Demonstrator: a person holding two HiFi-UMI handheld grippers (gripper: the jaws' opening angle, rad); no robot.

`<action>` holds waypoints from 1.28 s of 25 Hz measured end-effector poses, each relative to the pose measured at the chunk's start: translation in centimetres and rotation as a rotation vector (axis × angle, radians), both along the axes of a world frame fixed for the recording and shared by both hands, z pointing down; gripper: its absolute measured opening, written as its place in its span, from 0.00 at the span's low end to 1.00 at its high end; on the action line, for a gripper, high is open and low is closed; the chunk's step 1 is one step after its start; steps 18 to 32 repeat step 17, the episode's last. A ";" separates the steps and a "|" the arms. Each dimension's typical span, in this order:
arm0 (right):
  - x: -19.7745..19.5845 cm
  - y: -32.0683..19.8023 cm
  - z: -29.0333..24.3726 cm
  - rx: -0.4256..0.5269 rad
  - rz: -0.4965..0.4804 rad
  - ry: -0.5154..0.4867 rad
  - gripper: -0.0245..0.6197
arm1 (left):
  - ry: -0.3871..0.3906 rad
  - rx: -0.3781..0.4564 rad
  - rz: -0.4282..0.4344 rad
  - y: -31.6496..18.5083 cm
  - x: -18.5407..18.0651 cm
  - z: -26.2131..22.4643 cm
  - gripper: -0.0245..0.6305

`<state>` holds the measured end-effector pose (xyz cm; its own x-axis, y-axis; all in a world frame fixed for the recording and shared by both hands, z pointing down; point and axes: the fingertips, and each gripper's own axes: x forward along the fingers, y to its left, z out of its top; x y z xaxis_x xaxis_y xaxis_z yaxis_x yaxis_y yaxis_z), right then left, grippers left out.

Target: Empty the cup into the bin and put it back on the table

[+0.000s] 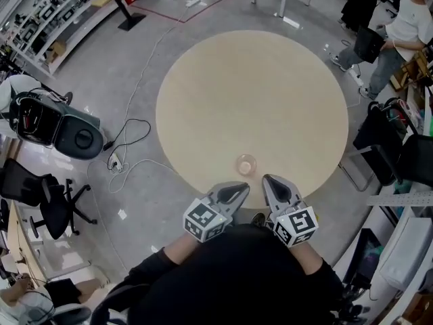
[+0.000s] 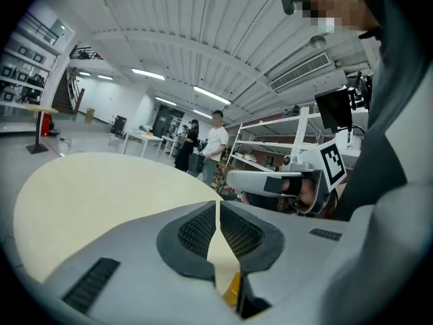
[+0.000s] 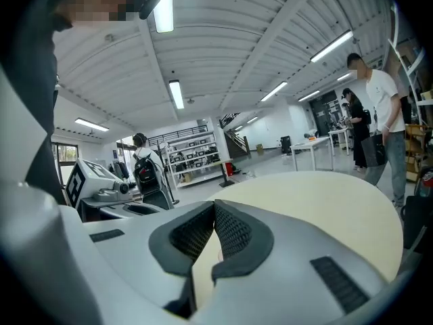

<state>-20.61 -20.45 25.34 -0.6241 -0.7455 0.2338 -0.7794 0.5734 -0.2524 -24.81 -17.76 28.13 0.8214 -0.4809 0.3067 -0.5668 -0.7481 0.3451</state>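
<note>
Clear cup [image 1: 246,164], upright near front edge of round table [image 1: 250,93]; just behind it, left gripper [image 1: 242,187] and right gripper [image 1: 267,179], side by side, jaws clenched together, nothing grasped.

The counter [image 1: 257,80] was pale beige, the cup [image 1: 246,164] clear. The left gripper [image 1: 242,188] and right gripper [image 1: 268,180] were light grey, their cubes [image 1: 203,220] patterned in black-and-white squares, their fingers [image 2: 198,233] dark grey.

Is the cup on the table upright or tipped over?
Upright: the cup shows its round rim facing up on the table. Contents: cannot tell.
</note>
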 end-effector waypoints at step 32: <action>5.2 -0.3 -2.6 0.100 -0.038 0.002 0.06 | -0.052 0.071 -0.032 -0.1 5.3 -2.2 0.09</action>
